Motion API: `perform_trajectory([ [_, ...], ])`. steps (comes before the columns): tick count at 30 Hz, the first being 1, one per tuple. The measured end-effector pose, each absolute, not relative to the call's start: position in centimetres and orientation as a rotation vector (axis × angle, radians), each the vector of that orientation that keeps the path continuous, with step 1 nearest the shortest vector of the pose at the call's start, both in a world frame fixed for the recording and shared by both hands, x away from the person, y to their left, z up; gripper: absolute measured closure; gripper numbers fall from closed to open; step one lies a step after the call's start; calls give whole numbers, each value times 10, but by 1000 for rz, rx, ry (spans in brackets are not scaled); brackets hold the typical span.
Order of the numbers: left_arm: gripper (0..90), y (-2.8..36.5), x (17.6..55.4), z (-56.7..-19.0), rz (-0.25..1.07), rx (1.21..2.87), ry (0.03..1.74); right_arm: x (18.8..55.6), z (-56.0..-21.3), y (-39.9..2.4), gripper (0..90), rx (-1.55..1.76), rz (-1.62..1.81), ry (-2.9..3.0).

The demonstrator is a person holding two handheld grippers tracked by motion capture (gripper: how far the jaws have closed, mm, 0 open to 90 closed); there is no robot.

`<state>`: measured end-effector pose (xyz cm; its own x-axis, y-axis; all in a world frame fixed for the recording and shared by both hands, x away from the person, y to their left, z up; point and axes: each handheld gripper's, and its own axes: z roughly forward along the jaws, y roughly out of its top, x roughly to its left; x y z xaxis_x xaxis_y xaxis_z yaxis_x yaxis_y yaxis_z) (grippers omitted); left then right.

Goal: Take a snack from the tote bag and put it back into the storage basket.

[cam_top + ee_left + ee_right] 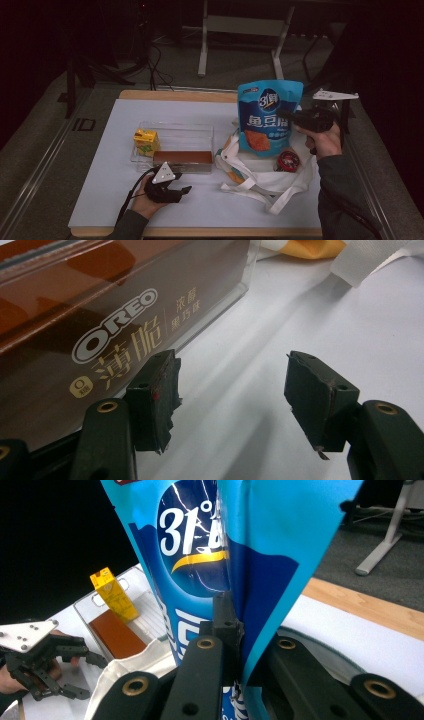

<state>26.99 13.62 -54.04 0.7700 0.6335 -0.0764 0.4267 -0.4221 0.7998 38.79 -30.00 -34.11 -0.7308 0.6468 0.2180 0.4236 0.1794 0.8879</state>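
- Hanging above the open white canvas tote bag (260, 175), the blue foil snack pouch with white lettering (267, 117) is pinched at its right edge by the right gripper (299, 119), whose jaws are clamped tight on a fold of the film; in the right gripper view the pouch (200, 545) rises straight up from between them.
- Judging by its puffed, crinkled look, the pouch is light, soft and slick; a grip on the flat side seam or top seal should hold best, since the air-filled middle would slide or crush what is inside.
- Held at one edge only, it is likely to swing and twist.
- Directly below, at 6 o'clock from the pouch, a small round red-and-black tin (288, 161) lies on the tote's mouth.
- At 9 o'clock from the pouch sits a clear plastic rectangular tray (200, 131), holding a small yellow drink carton (145, 141) at its left end and a long brown Oreo biscuit box (183, 157) along its near wall.
- At 7 o'clock, well apart from the pouch, the left gripper (172, 187) rests low on the white table mat (100, 185), just in front of the tray; its jaws stand apart with nothing between them, one fingertip (157, 390) close against the tray wall before the Oreo box.
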Motion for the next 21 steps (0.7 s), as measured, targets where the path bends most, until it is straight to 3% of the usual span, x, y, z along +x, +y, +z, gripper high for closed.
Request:
perform_trajectory([
  [21, 383, 136, 270, -540, 290, 2082, 791, 380, -315, -296, 889, 1003, 1666, 2203],
])
